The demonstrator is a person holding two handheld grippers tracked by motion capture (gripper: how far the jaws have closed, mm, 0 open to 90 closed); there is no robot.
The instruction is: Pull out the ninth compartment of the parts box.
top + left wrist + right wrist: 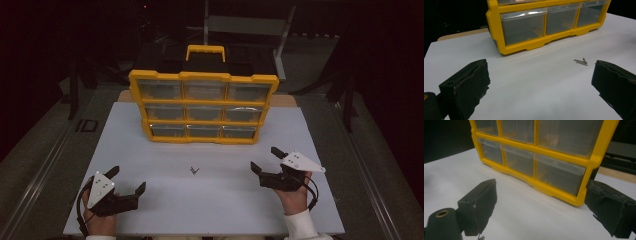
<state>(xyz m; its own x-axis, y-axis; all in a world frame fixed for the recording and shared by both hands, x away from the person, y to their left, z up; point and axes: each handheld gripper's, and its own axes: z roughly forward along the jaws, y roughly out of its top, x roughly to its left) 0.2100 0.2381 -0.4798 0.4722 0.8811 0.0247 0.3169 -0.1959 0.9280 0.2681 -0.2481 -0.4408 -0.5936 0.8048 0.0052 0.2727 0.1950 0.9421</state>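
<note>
A yellow drawer cabinet [202, 106] with clear plastic drawers and a yellow handle stands upright at the back of the white board; its bottom drawers also face me in the left gripper view [541, 25] and the right gripper view [536, 160]. Two small metal screws [194, 170] lie together on the board in front of it, also seen in the left gripper view [581, 61]. My left gripper [127, 179] rests open near the front left. My right gripper [266, 158] rests open at the front right. Both hold nothing.
The white board [150, 155] lies on a table with a wooden edge [285, 100] behind the cabinet. Dark floor and a metal frame [245, 25] stand beyond. Bare board stretches between the grippers and around the screws.
</note>
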